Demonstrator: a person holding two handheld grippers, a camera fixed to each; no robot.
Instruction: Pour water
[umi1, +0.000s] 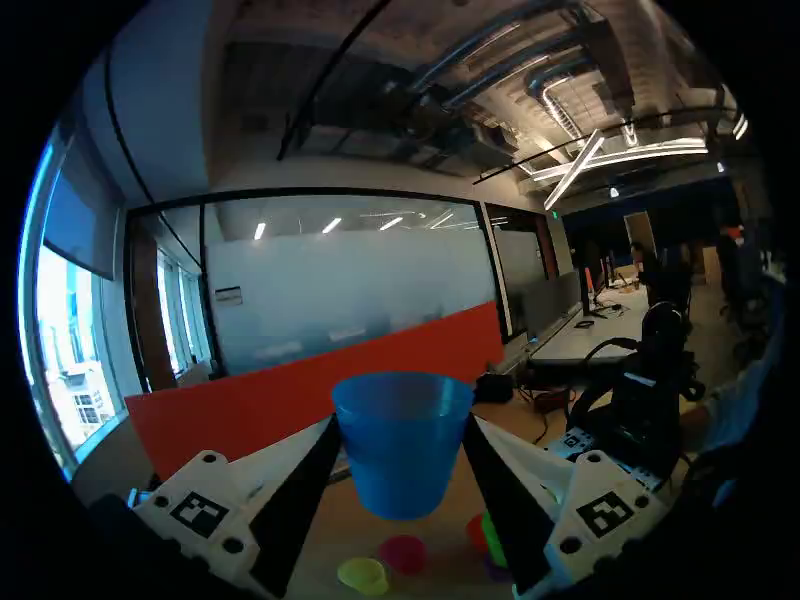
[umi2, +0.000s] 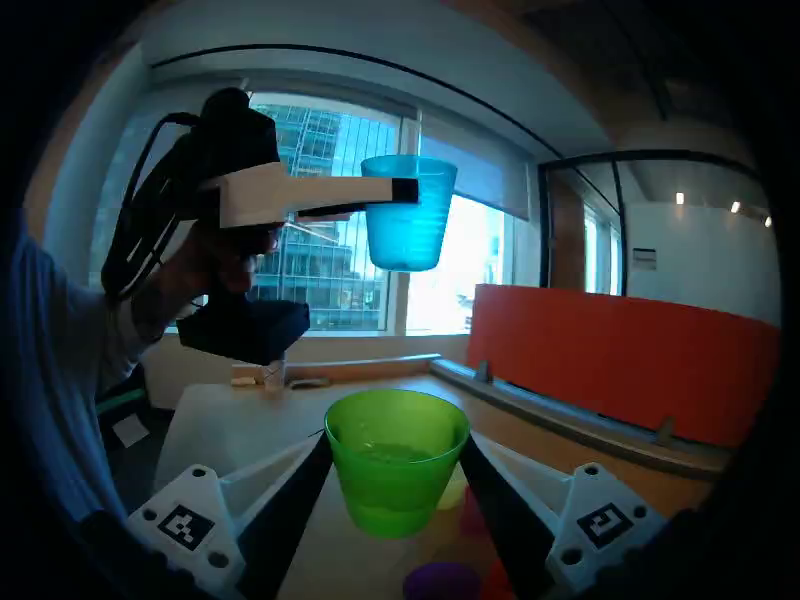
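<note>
Blue cup (umi1: 402, 450) is being held upright and high, clamped between the fingers of the left gripper (umi1: 402, 425), while a green cup (umi2: 397, 470), seemingly holding water, is being clamped by the right gripper (umi2: 396, 445) above the counter (umi2: 240, 425); pouring seems not yet begun, with aligning and tipping likely being called for next.

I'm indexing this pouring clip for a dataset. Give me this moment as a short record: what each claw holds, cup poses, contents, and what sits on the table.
left claw: shut on blue cup, upright
right claw: shut on green cup, upright
relative height: the right gripper view shows the blue cup raised above the green cup
contents: green cup seems to hold some water; blue cup cannot tell
pour: not begun, neither cup tilted
table: small pink cup and yellow cup below the blue cup
</note>
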